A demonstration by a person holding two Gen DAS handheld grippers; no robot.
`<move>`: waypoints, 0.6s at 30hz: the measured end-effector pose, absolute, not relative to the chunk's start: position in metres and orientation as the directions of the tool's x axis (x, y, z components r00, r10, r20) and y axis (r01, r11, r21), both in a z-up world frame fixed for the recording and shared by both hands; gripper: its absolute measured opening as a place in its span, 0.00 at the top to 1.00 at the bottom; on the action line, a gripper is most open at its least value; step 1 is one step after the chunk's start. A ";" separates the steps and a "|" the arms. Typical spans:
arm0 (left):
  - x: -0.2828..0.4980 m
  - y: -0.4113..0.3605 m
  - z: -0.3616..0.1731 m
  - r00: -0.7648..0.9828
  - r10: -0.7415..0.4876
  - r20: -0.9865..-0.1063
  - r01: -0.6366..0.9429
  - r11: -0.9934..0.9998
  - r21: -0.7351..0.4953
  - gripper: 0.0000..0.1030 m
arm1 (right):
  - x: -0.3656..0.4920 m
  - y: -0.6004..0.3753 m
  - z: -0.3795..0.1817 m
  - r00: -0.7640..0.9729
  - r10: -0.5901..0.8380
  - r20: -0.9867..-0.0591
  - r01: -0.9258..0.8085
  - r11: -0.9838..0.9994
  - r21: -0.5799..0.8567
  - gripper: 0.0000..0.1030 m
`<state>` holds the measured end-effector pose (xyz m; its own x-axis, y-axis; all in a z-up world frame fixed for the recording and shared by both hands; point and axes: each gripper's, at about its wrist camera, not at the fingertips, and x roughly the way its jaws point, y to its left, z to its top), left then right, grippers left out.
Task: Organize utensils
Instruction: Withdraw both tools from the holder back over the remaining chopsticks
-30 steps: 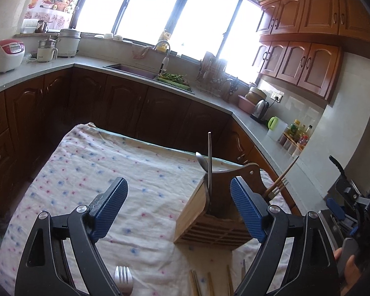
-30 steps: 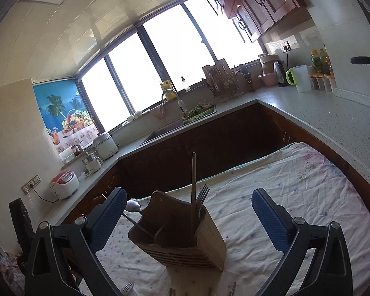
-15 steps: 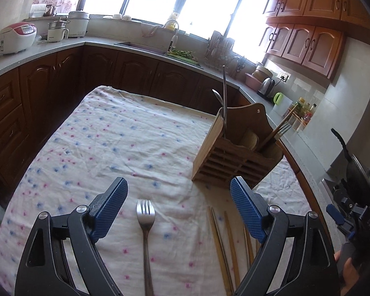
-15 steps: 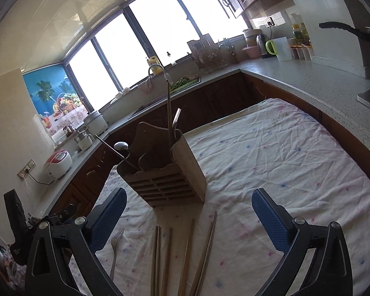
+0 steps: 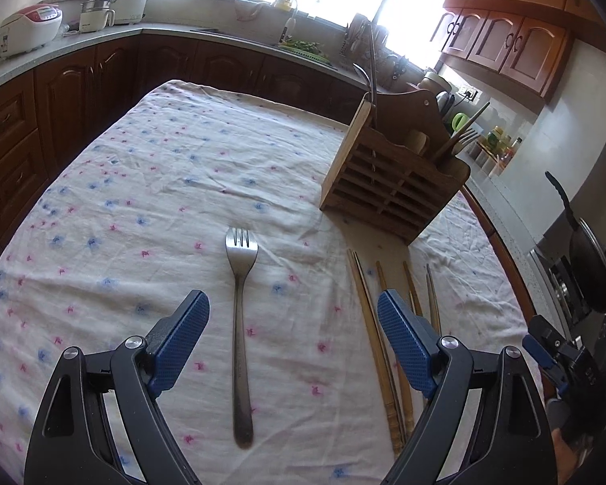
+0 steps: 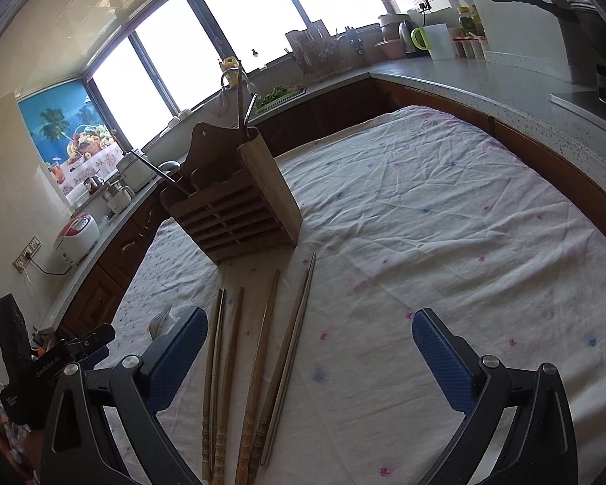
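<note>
Tongs [image 5: 293, 323] on the left are being held wide and empty over a fork [image 5: 240, 323] lying on the surface [image 5: 141, 202]; right tongs [image 6: 309, 343], equally wide, are empty, chopsticks [image 6: 258, 355] at their nine o'clock, the holder [image 6: 238, 198] at twelve.

- Left wrist view: angled down, close above the tablecloth [image 5: 149, 186].
- Right wrist view: similar, further right.
- Both share the wooden holder [image 5: 392, 178] and chopsticks [image 6: 258, 363].

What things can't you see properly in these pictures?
- Steel fork: in the right wrist view only its tines peek out behind the right gripper's blue finger.
- Wooden chopsticks: handle ends hidden by the left gripper's finger in the left wrist view.
- Slatted wooden utensil holder: its walls hide the stored utensils' lower parts.
</note>
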<state>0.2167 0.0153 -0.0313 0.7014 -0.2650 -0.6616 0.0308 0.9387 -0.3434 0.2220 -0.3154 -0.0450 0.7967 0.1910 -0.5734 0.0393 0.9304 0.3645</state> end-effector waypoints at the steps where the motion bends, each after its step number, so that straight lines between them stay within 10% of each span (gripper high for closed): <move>1: 0.217 0.013 -0.031 0.700 -0.265 -0.663 0.033 0.940 -0.340 0.15 | 0.222 -0.314 -0.045 0.796 0.192 -0.574 0.035 0.932 0.361 0.01; 7: 0.220 0.003 -0.029 0.694 -0.272 -0.667 0.052 0.942 -0.331 0.15 | 0.224 -0.307 -0.041 0.797 0.193 -0.572 0.013 0.942 0.337 0.07; 18: 0.246 -0.023 -0.035 0.640 -0.260 -0.723 0.084 0.959 -0.271 0.15 | 0.251 -0.304 -0.050 0.748 0.251 -0.614 -0.007 0.929 0.371 0.49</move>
